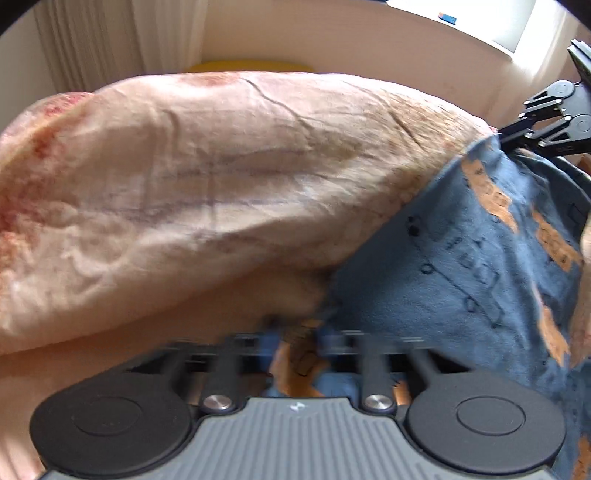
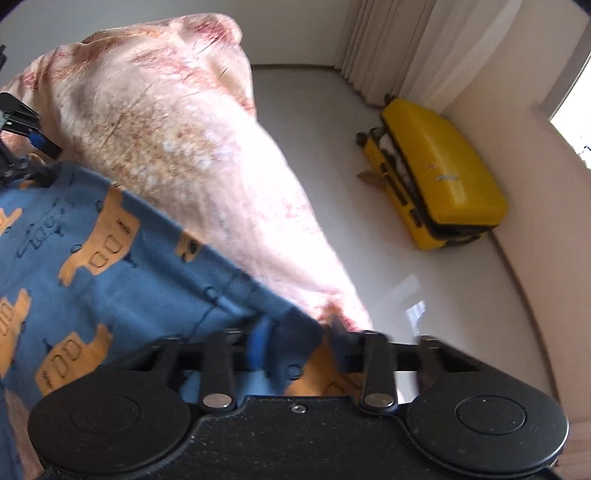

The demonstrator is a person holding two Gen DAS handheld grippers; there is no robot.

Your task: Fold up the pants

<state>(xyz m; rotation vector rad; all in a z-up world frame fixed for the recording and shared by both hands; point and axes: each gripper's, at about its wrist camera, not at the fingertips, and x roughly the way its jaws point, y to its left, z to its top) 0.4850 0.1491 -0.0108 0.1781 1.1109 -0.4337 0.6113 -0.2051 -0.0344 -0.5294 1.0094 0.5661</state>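
The pants [image 1: 461, 266] are blue with orange vehicle prints. They hang stretched between my two grippers, above a pink bed cover [image 1: 192, 177]. My left gripper [image 1: 295, 332] is shut on one edge of the pants, with cloth bunched between its fingers. My right gripper [image 2: 295, 339] is shut on another edge of the pants [image 2: 110, 251]. The right gripper also shows at the top right of the left wrist view [image 1: 532, 129], and the left gripper shows at the left edge of the right wrist view [image 2: 22, 147]. The fingertips are blurred and partly hidden by cloth.
The pink patterned bed cover [image 2: 177, 147] fills the surface below. A yellow suitcase [image 2: 439, 170] lies on the pale floor [image 2: 332, 147] by the wall. Curtains [image 2: 406, 44] hang behind it. A bright window [image 1: 461, 18] is at the top right.
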